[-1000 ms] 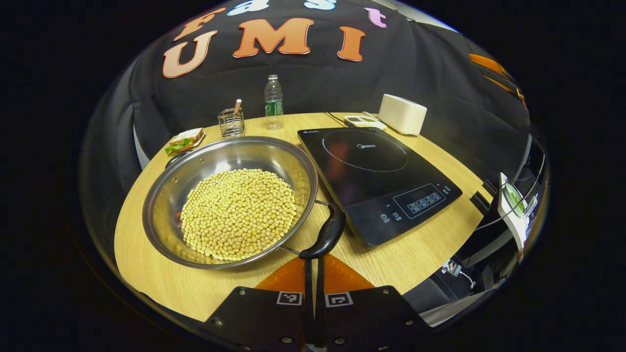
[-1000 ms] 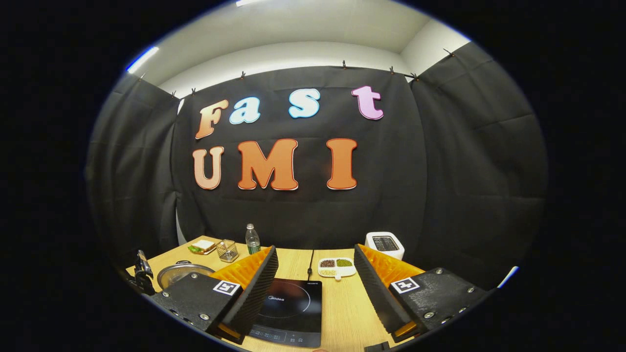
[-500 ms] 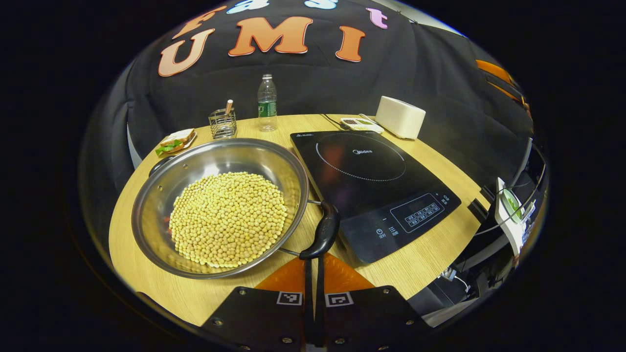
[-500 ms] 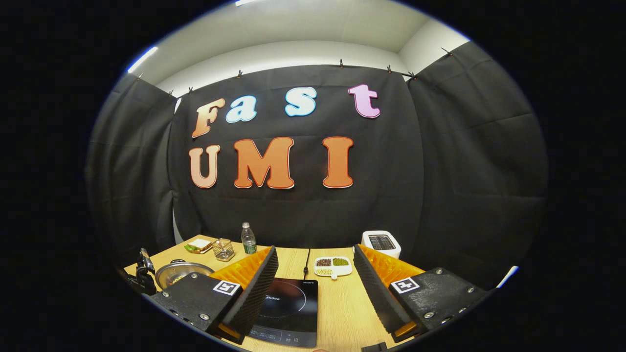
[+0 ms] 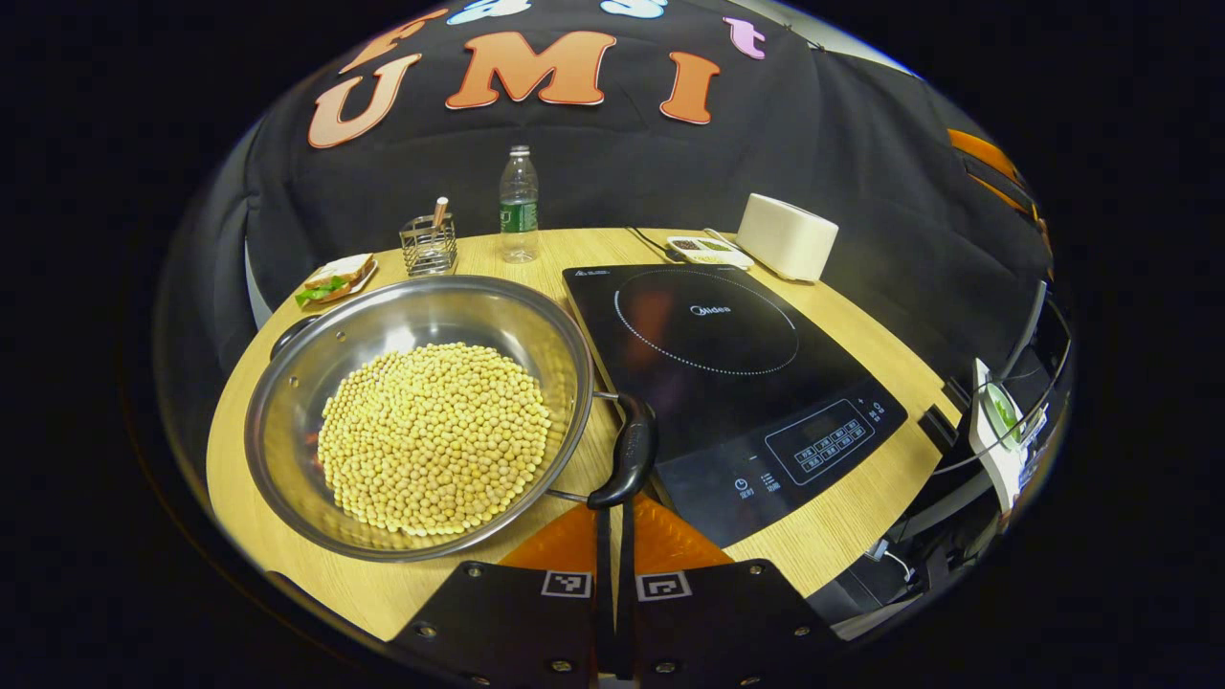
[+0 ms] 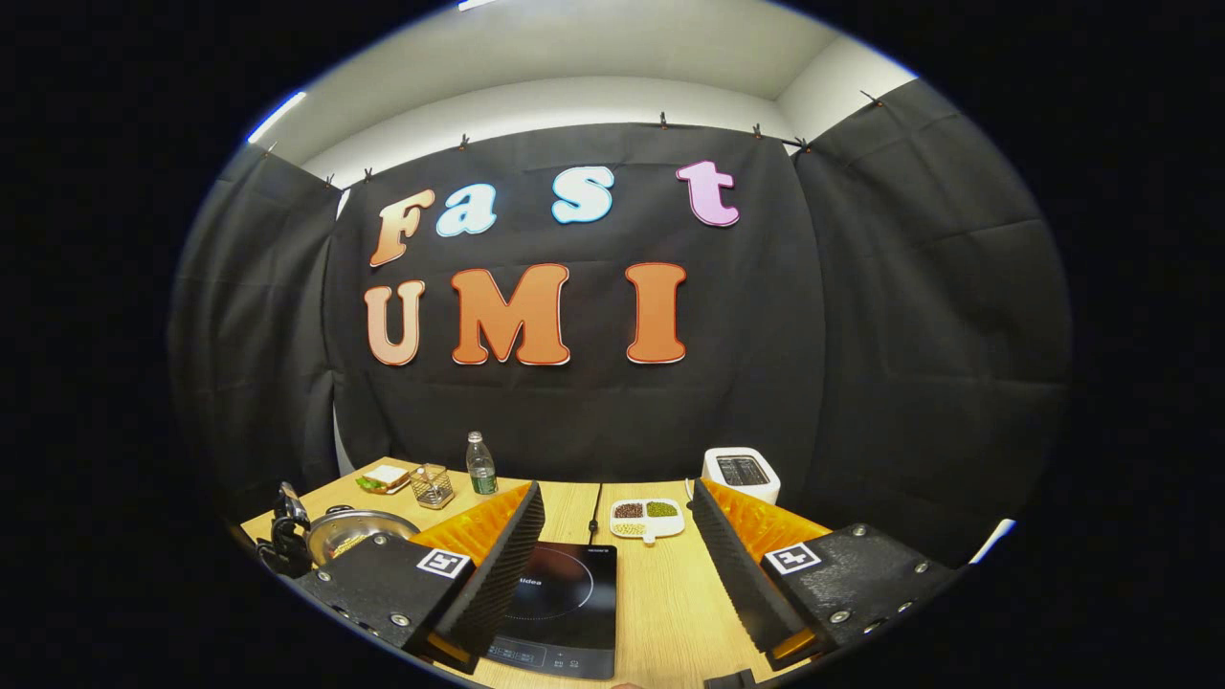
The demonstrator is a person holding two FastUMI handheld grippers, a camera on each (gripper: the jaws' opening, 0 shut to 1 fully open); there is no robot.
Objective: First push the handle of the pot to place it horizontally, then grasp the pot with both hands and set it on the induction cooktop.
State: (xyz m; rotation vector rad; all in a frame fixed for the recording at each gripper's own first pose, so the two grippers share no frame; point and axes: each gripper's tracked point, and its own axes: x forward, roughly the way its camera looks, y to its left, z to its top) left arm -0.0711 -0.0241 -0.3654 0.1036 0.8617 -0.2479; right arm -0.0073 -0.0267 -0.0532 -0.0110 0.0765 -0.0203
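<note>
- Soybeans fill the middle of the steel pot, which we see sitting on the left part of the wooden surface in the left gripper view.
- We find the pot just left of the induction cooktop, its rim close to the cooktop's left edge and not on the glass.
- We see the pot's black near handle on the right of the rim, running near-to-far between pot and cooktop; a second dark handle shows at the far left rim.
- Our left tongs have their fingers pressed together with hardly a gap, their tips right at the near end of the black handle; we cannot tell whether they touch it, and they have hold of nothing.
- Our right tongs are spread wide and grip nothing, held above the near edge of the surface, with the cooktop between the fingers.
- We see the pot again at the far left of the right gripper view.
- Along the far edge we note a water bottle, a wire holder, a sandwich, a divided dish and a white appliance.
</note>
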